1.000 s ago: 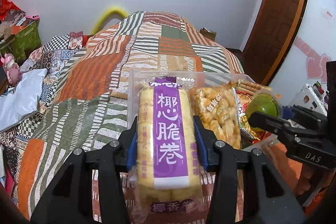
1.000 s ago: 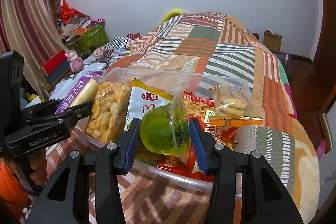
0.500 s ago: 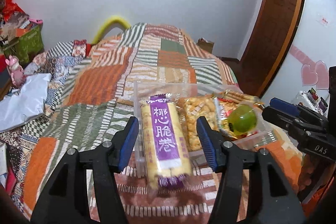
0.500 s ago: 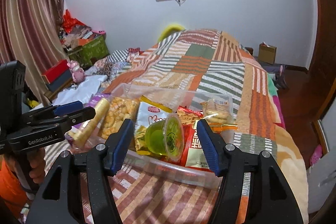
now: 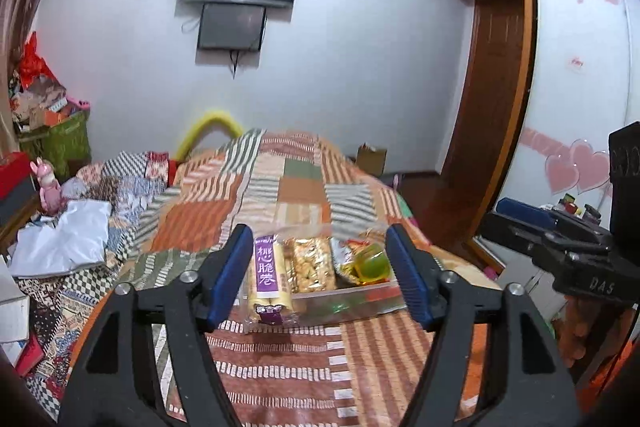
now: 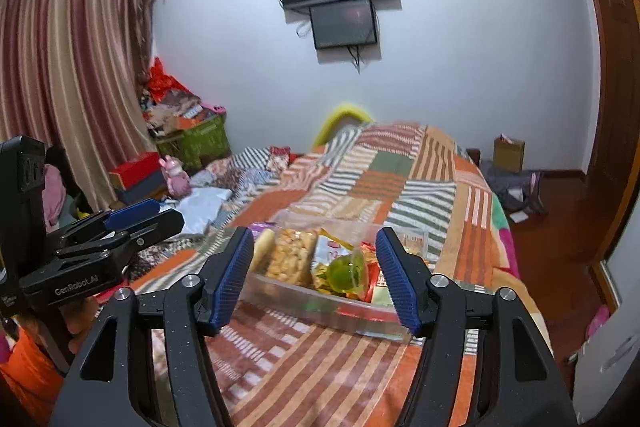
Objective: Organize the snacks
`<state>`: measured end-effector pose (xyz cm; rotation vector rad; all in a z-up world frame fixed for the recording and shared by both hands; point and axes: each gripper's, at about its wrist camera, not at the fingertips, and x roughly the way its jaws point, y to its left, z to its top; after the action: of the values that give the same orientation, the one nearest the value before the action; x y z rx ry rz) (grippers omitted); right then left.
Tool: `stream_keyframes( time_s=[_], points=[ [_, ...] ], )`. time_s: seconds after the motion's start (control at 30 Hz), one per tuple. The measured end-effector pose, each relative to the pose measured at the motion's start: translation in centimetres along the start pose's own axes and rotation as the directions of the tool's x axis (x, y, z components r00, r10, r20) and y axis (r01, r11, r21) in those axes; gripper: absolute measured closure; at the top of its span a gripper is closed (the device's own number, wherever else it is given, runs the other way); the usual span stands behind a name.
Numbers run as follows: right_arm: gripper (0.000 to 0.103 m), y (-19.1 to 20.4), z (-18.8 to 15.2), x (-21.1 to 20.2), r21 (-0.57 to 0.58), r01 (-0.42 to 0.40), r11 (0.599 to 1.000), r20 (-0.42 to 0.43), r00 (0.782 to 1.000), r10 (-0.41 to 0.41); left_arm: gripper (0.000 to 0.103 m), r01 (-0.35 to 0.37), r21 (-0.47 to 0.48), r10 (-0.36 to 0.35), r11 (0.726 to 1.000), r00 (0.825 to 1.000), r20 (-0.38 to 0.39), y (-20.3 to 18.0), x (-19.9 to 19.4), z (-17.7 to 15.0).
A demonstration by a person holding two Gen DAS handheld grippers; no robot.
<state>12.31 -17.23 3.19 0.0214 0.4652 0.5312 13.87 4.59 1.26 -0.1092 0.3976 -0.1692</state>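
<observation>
With snacks lined up in clear tray (image 5: pixel 352 301) on patchwork bed (image 5: pixel 296 195): left gripper (image 5: pixel 318 275), right gripper (image 6: pixel 316 277) just spread, empty; sorting seemingly finished.

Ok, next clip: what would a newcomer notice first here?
The clear snack box on the patchwork quilt, holding a purple-labelled roll pack on its left and a green jelly cup on its right. Both hand-held grippers frame it, jaws apart and empty, having just been opening.

Clear bin (image 5: pixel 352 301): on the bed, snacks inside.
Purple-labelled roll pack (image 5: pixel 267 277): leftmost, overhanging the rim.
Green jelly cup (image 6: pixel 347 274): tilted, right.
</observation>
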Motion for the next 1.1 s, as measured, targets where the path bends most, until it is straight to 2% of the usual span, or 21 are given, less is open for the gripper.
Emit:
stream_keyframes(
  time_s=[0.13, 0.33, 0.4, 0.53, 1.1],
  points=[
    [0.031, 0.9, -0.3, -1.8, -0.022, 0.010, 1.000, 0.041, 0.999, -0.009, 0.019, -0.013, 0.012, 0.012, 1.000, 0.998, 0.056, -0.9, -2.7, 0.1],
    [0.025, 1.3, -0.5, -3.7, -0.030, 0.015, 0.999, 0.084, 0.996, -0.012, 0.008, -0.029, 0.004, 0.028, 1.000, 0.995, 0.099, -1.2, -5.3, -0.4],
    [0.025, 1.5, -0.7, -4.0, -0.030, 0.015, 0.999, 0.090, 0.996, -0.012, 0.006, -0.037, 0.006, 0.036, 0.999, 0.994, 0.104, -1.4, -5.7, -0.6],
    [0.016, 1.6, -1.1, -4.4, -0.021, 0.025, 0.999, 0.103, 0.994, -0.023, 0.004, -0.043, 0.006, 0.042, 0.999, 0.993, 0.106, -1.4, -6.2, -0.8],
    [0.015, 0.8, -2.2, -4.5, 0.010, 0.018, 1.000, 0.083, 0.996, -0.019, 0.004, -0.052, 0.032, 0.049, 0.998, 0.993, 0.105, -2.3, -6.1, -1.5]
  ],
)
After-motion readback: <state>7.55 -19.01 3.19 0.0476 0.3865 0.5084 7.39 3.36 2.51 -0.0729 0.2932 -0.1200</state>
